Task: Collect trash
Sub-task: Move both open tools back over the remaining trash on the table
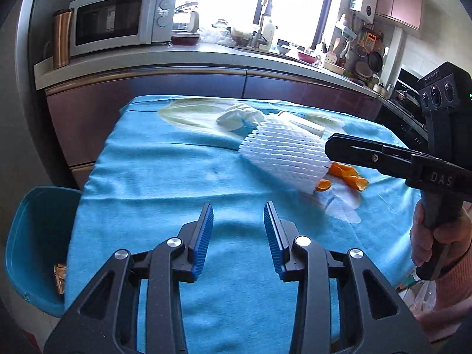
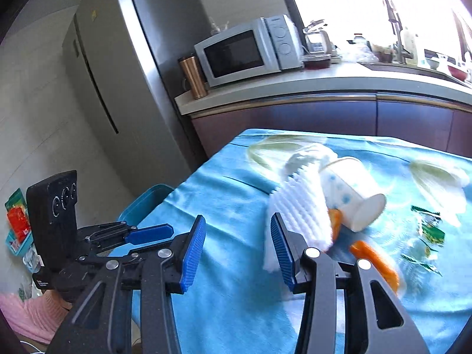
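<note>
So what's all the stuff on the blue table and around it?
Foam fruit net: one, white, mid-table.
Paper cup: one, white with blue dots, on its side behind the net.
Orange peel: a few pieces, orange, beside the net.
Wrapper scraps: several, green, right side.
Tissue: one crumpled, white, far side.
Bin: one, teal, left of the table.
Microwave: one, silver, on the counter.
Tumbler: one, copper, beside the microwave.
Left gripper: open, empty.
Right gripper: open, empty.
</note>
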### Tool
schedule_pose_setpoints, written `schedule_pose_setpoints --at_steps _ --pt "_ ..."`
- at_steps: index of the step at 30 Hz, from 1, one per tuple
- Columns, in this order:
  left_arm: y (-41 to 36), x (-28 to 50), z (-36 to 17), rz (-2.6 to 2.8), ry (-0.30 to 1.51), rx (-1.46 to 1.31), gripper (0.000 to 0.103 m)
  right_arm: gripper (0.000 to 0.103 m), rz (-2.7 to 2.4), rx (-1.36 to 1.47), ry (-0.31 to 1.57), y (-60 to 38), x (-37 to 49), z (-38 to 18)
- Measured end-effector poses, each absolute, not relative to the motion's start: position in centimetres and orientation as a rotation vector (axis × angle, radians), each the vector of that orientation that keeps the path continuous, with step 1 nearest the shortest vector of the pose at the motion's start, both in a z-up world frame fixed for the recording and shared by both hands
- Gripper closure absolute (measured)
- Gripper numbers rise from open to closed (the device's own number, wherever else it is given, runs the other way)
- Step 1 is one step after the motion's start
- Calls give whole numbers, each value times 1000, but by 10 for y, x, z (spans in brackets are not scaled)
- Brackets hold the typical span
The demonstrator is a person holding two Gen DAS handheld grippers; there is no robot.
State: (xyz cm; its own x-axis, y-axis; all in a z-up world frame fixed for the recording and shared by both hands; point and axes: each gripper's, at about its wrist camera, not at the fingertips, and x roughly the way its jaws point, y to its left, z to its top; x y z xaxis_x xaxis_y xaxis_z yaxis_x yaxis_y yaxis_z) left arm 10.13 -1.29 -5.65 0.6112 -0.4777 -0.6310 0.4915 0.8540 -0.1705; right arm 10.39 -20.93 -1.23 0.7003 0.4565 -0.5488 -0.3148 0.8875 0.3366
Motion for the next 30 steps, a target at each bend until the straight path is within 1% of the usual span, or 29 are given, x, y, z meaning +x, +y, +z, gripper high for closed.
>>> schedule_pose_setpoints --at_steps 8,16,18,22,26,29,30 --pt "-46 104 -55 -607 733 39 66 59 333 287 681 -255 101 -33" --pt "-86 103 -53 -649 726 102 54 59 246 329 714 -291 88 -53" --pt "-96 106 -53 -654 729 117 53 59 228 331 720 -297 86 -57" --pt "-115 115 -54 -647 726 146 50 59 196 344 733 -307 83 -63" --pt "-127 125 -59 -627 740 161 50 59 180 359 755 -317 82 -70" --pt "-131 131 -66 -615 767 155 55 59 178 365 767 -321 83 -74" --pt "-131 132 -67 -615 775 148 60 59 179 370 770 -322 83 -74"
